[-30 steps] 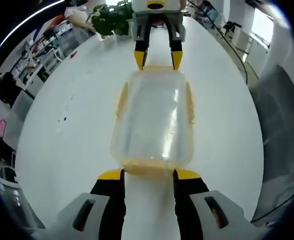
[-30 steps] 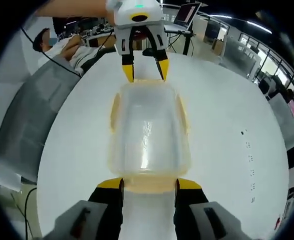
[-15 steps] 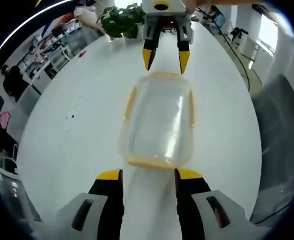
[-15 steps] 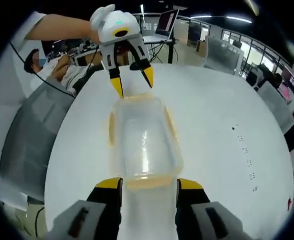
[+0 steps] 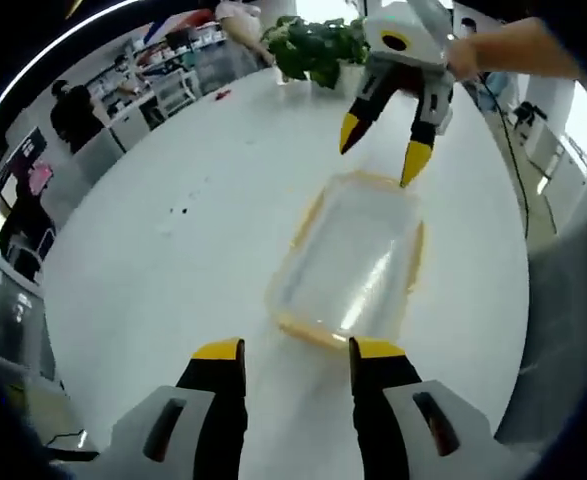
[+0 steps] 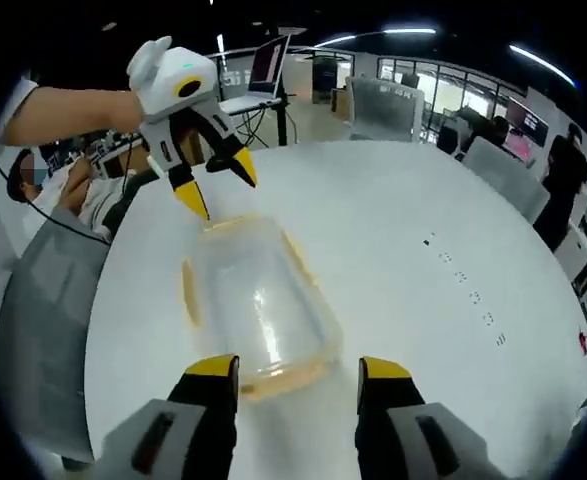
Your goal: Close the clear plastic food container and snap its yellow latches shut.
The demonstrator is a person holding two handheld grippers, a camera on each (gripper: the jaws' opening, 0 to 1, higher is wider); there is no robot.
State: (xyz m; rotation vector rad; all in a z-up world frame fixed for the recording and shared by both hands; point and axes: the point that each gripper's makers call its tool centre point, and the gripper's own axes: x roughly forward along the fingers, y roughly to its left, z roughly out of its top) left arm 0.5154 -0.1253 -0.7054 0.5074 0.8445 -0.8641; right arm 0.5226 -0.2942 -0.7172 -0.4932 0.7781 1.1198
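Note:
The clear plastic container lies on the white round table with its lid on and yellow latches along its rim. In the left gripper view my left gripper is open just short of its near end, not touching. My right gripper hovers open above the far end. In the right gripper view the same container lies ahead of my open right gripper. The left gripper hangs open over the container's far end, held by a hand.
A potted plant stands at the table's far edge. Grey chairs flank the table. A laptop sits on a stand behind, and a person sits nearby. Small dark specks mark the tabletop.
Both grippers have drawn back and risen from the container's two ends, which they had been right against. Both views have swung sideways, so the container now lies at an angle.

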